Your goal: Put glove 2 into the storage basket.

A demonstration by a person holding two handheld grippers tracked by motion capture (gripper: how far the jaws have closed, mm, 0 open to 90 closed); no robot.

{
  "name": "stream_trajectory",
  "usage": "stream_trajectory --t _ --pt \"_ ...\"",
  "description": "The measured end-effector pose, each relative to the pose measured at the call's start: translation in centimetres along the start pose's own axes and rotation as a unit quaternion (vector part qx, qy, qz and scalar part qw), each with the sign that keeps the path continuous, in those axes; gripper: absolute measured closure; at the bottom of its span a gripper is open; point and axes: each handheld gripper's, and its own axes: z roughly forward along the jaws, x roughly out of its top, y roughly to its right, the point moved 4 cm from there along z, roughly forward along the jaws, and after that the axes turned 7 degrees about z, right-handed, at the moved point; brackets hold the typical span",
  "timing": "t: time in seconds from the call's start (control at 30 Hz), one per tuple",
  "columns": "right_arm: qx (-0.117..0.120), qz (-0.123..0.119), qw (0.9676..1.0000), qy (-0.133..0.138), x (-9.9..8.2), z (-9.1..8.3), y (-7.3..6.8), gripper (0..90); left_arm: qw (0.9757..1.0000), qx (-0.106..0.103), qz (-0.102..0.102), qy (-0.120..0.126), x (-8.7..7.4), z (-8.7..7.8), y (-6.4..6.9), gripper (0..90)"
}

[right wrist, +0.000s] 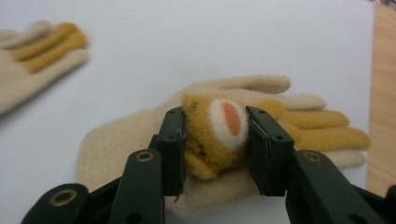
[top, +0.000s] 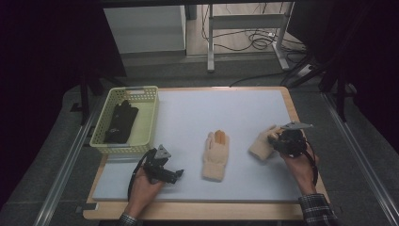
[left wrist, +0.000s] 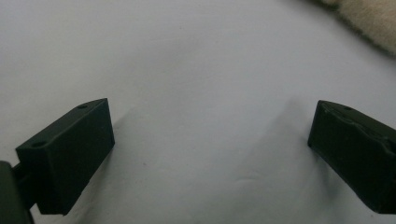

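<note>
The glove (right wrist: 140,154) held by the right gripper (right wrist: 215,140) lies flat near the right edge of the white mat (top: 188,117), fingers pointing away from the person. It is a cream knit glove with mustard fingers and a small plush animal patch (right wrist: 219,135) sewn on its back. The patch is pinched between the 2 jaws, which press on its sides and bunch it up from the fabric beneath.

The glove is judged to be light, soft and limp: when lifted by the patch it will probably sag and hang, cuff and fingers drooping. Nothing here is fragile, but knit wool stretches, and a grip on the patch alone could pull at the stitching. A hold that takes in the patch together with the layer of fabric under it, or the thick ribbed cuff, is judged safer. Slipping is unlikely, since fuzzy wool catches well on the pads.

A 2nd glove (top: 216,153) of the same kind lies at the middle of the mat, well apart from the 1st. The left gripper (left wrist: 210,154) rests low over bare mat with its jaws spread wide and nothing between them. A basket (top: 148,101) at the mat's left holds a dark glove (top: 120,122).
</note>
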Motion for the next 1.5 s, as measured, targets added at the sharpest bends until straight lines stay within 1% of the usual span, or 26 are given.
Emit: stream_trajectory --t 0.07,0.13,0.23,0.33,0.37,0.4,0.47,0.5,0.53,0.57,0.6,0.63,0.7,0.73,0.77,0.8,0.83,0.9,1.03,1.13,1.17,1.23,1.27,1.33,1.37,1.5 --pt "0.015 -0.013 0.9998 0.005 0.6 -0.5 -0.9 59.7 1.0 0.0 0.001 -0.001 0.0 0.0 0.0 0.4" --pt "0.03 -0.021 0.9993 0.01 1.1 -1.0 -1.9 59.6 1.0 0.0 0.001 -0.001 0.0 0.0 0.0 0.4" --pt "0.053 -0.038 0.9977 0.019 1.8 -1.7 -3.2 59.6 1.0 0.0 0.001 -0.001 0.0 0.0 0.0 0.4" --pt "0.085 -0.054 0.9947 0.025 2.5 -2.3 -5.0 59.4 1.0 0.0 0.003 -0.001 0.0 0.0 0.0 0.4" --pt "0.096 -0.061 0.9932 0.026 2.7 -2.4 -5.6 59.4 1.0 0.001 0.001 0.0 0.0 0.0 0.0 0.4" --pt "0.108 -0.072 0.9911 0.027 3.0 -2.5 -6.5 59.3 1.0 0.0 0.001 0.0 0.0 0.0 0.0 0.4" --pt "0.126 -0.086 0.9879 0.027 3.3 -2.5 -7.9 59.3 1.0 0.001 0.001 0.0 0.0 0.0 0.0 0.4" --pt "0.138 -0.099 0.985 0.026 3.4 -2.4 -8.9 59.3 1.0 0.0 0.001 0.0 0.0 0.0 0.0 0.4" --pt "0.146 -0.105 0.9834 0.024 3.5 -2.3 -9.5 59.3 1.0 0.001 0.002 0.0 0.0 0.0 0.0 0.4" --pt "0.156 -0.118 0.9803 0.022 3.5 -2.1 -10.5 59.3 1.0 0.001 0.002 0.0 0.0 0.0 0.0 0.4" --pt "0.162 -0.126 0.9786 0.02 3.5 -1.9 -11.0 59.3 1.0 0.001 0.002 0.0 0.0 0.0 0.0 0.4" --pt "0.172 -0.138 0.9753 0.017 3.6 -1.6 -12.0 59.3 1.0 0.0 0.001 0.0 0.0 0.0 0.0 0.5" --pt "0.186 -0.154 0.9703 0.014 3.5 -1.1 -13.3 59.3 1.0 0.0 0.001 0.0 0.0 0.0 0.0 0.5" --pt "0.189 -0.159 0.9688 0.012 3.5 -0.8 -13.7 59.2 1.0 0.0 0.001 0.0 0.0 0.0 0.0 0.4" --pt "0.197 -0.169 0.9656 0.01 3.5 -0.4 -14.4 59.2 1.0 0.0 0.001 0.0 0.0 0.0 0.0 0.5" --pt "0.201 -0.174 0.964 0.009 3.5 -0.2 -14.8 59.3 1.0 0.0 0.001 0.0 0.0 0.0 0.0 0.5" --pt "0.207 -0.181 0.9615 0.007 3.4 0.3 -15.3 59.2 1.0 0.0 0.001 0.0 0.0 0.0 0.0 0.5" --pt "0.216 -0.189 0.9578 0.003 3.2 1.0 -16.0 59.2 1.0 0.0 0.001 0.0 0.0 0.0 0.0 0.5" --pt "0.225 -0.203 0.9531 -0.008 2.5 2.6 -16.6 59.2 1.0 0.0 0.002 0.0 0.0 0.0 0.0 0.5" --pt "0.222 -0.212 0.9517 -0.017 1.9 3.7 -16.6 59.0 1.0 0.0 0.003 -0.001 0.0 0.0 -0.1 0.5" --pt "0.22 -0.212 0.952 -0.022 1.6 4.1 -16.5 58.7 1.0 0.0 0.003 -0.001 0.0 0.0 -0.1 0.5" --pt "0.217 -0.207 0.9533 -0.037 1.2 4.7 -16.2 56.4 1.0 0.0 0.003 -0.001 0.0 0.0 -0.1 0.5" --pt "0.216 -0.202 0.9546 -0.036 1.0 4.9 -16.1 55.2 1.0 0.0 0.0 0.0 0.0 0.0 0.0 0.4" --pt "0.218 -0.189 0.9566 -0.038 0.7 5.1 -15.8 52.2 1.0 0.0 0.001 0.0 0.0 0.0 0.0 0.5" --pt "0.218 -0.186 0.9573 -0.039 0.6 5.1 -15.7 50.3 1.0 0.0 0.001 0.0 0.0 0.0 0.0 0.5" --pt "0.212 -0.173 0.9613 -0.035 0.7 4.7 -15.6 43.9 1.0 0.0 0.001 0.0 0.0 0.0 0.0 0.5"
